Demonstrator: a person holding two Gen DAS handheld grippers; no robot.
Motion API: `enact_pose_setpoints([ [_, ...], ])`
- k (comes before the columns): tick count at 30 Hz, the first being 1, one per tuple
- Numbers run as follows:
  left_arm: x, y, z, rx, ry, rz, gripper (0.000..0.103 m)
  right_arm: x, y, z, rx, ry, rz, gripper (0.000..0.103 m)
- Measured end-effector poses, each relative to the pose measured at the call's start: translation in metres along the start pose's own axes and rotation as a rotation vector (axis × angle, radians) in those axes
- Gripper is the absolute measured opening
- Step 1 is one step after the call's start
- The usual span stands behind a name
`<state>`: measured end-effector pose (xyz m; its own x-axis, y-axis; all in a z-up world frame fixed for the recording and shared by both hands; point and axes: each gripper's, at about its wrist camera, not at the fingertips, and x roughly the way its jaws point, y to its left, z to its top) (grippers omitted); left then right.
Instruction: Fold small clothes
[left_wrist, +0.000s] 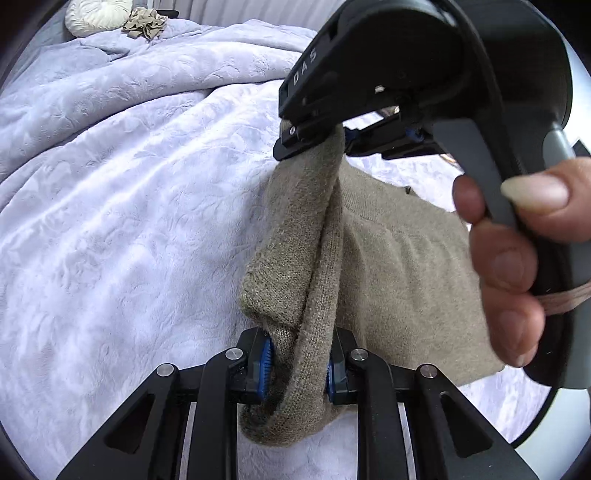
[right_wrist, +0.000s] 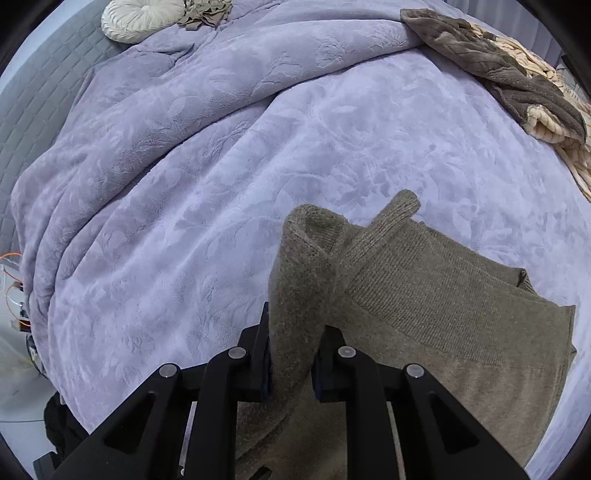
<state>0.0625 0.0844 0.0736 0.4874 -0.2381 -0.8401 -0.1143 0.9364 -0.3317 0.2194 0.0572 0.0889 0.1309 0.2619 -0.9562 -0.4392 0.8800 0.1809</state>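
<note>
A small olive-brown knit garment lies partly folded on a lilac blanket, with one edge lifted off the bed. In the left wrist view my left gripper is shut on a bunched stretch of that edge between its blue pads. My right gripper, held by a person's hand, pinches the same edge further along, above the cloth. In the right wrist view the right gripper is shut on a raised fold of the garment. A ribbed sleeve end sticks up behind that fold, and the rest of the garment lies flat to the right.
The lilac blanket covers the bed in soft ridges. A round cream cushion and a crumpled beige cloth lie at the far end. A brown throw over a cream chunky knit sits at the far right. The bed's edge runs down the left.
</note>
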Motion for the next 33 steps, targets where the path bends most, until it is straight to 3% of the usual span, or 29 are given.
enact_pose_setpoints([
  [7, 0.001, -0.042, 0.000, 0.072, 0.015, 0.123, 0.023, -0.018, -0.005, -0.002, -0.036, 0.001, 0.034, 0.018],
  [23, 0.001, -0.130, -0.003, 0.170, 0.019, 0.209, 0.023, -0.066, -0.046, -0.014, -0.083, -0.054, 0.077, 0.018],
  [33, 0.030, -0.189, -0.005, 0.238, 0.047, 0.287, 0.023, -0.088, -0.093, -0.026, -0.126, -0.034, 0.123, 0.018],
])
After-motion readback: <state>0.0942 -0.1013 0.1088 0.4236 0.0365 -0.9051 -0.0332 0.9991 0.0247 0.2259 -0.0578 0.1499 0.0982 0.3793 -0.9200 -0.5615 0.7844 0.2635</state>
